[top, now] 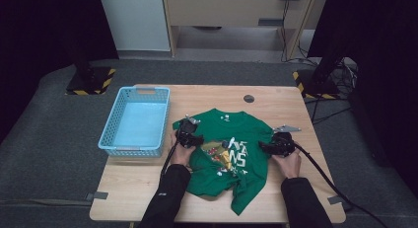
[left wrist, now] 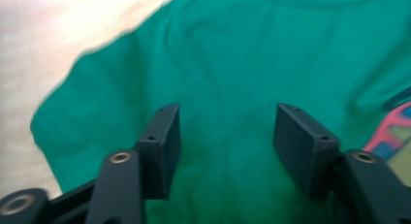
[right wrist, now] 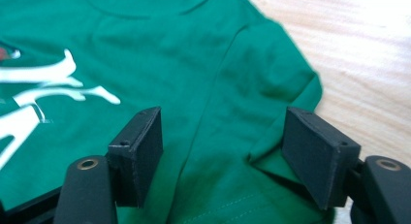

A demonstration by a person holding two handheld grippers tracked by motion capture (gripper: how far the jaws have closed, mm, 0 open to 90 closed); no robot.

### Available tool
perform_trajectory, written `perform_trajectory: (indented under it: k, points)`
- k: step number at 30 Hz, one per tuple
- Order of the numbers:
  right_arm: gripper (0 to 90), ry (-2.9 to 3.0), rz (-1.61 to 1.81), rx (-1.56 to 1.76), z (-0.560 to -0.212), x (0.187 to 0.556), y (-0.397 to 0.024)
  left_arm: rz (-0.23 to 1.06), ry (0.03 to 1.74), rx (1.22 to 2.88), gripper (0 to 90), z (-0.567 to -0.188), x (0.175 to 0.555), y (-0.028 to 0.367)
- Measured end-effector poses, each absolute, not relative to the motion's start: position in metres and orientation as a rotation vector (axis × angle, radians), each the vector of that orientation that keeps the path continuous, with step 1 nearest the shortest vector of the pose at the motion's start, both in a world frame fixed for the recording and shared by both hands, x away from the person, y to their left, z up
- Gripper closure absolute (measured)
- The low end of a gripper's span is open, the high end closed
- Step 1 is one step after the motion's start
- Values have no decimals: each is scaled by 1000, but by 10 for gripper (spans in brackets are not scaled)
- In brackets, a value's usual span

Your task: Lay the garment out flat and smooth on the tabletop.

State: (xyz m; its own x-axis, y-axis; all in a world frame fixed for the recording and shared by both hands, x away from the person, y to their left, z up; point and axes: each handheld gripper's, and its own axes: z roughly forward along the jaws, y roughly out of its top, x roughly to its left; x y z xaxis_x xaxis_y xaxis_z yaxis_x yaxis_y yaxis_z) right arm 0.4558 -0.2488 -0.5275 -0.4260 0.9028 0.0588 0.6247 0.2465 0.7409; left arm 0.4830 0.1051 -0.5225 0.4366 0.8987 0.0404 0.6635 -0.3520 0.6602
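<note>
A blue basket (top: pixel 134 122) sits at the table's (top: pixel 281 102) left side, just left of a green T-shirt (top: pixel 224 161) that lies front up at the table's middle, its hem rumpled toward the near edge. The left gripper (top: pixel 191 139) is over the shirt's left sleeve, jaws apart with only cloth beneath them, gripping nothing. The right gripper (top: pixel 268 146) is at the right sleeve, jaws likewise apart and holding nothing.
</note>
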Motion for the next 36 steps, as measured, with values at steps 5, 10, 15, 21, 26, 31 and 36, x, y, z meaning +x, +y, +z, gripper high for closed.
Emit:
perform_trajectory:
  k: [5, 10, 15, 21, 26, 31, 36]
  points:
    - [287, 2164, 982, 1392, -531, 457, -248, 509, 1326, 2106, 361, -524, 484, 111]
    - [262, 2192, 927, 1328, -533, 458, -250, 508, 1348, 2101, 318, -524, 483, 115]
    - [261, 2222, 919, 1309, -532, 466, -256, 528, 1380, 2094, 281, -524, 484, 119]
    - [258, 2195, 904, 1346, -531, 485, -261, 580, 1416, 2145, 283, -516, 486, 114]
    - [233, 2183, 973, 1371, -524, 476, -260, 485, 1353, 2095, 281, -500, 468, 115]
    - [205, 2211, 1051, 1307, -511, 452, -250, 447, 1251, 2137, 269, -496, 443, 102]
    - [179, 2266, 1059, 1263, -510, 432, -237, 431, 1210, 2167, 258, -503, 429, 94]
